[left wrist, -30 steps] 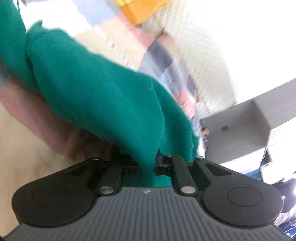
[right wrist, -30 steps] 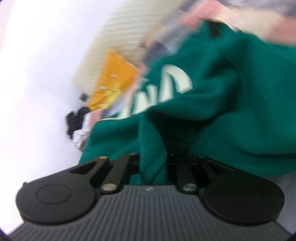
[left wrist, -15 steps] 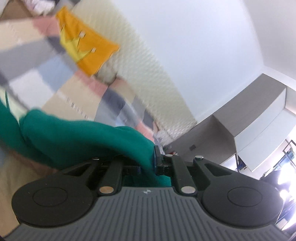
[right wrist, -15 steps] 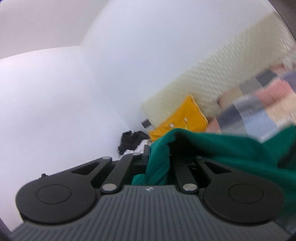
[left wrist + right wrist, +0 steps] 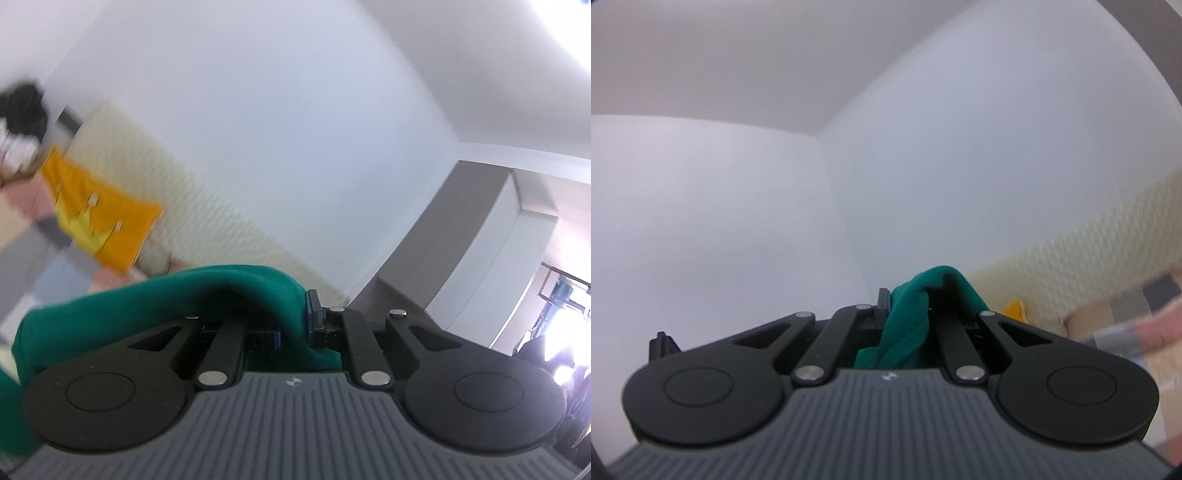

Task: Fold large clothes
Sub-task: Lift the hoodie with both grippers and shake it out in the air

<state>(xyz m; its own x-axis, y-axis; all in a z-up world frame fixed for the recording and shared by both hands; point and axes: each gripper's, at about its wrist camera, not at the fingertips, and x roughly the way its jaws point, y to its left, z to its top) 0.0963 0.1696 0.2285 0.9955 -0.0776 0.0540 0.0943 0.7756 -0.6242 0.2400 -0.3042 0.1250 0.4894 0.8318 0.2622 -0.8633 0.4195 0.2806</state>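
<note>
Pinching the green fleece garment (image 5: 229, 291) in both pairs of jaws, the left gripper (image 5: 295, 328) and right gripper (image 5: 908, 321) hold it so it trails toward the lower left of the left view.

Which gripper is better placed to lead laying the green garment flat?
Probably the left gripper: its camera shows green garment trailing out toward the bed. The right gripper shows only a bunched corner.

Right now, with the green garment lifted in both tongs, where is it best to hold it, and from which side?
Keep to its top edge, as now: the left tongs and the right tongs are each shut on a bunched fold of the green garment, which hangs below. Entering level from the person's side probably lets it hang open.
</note>
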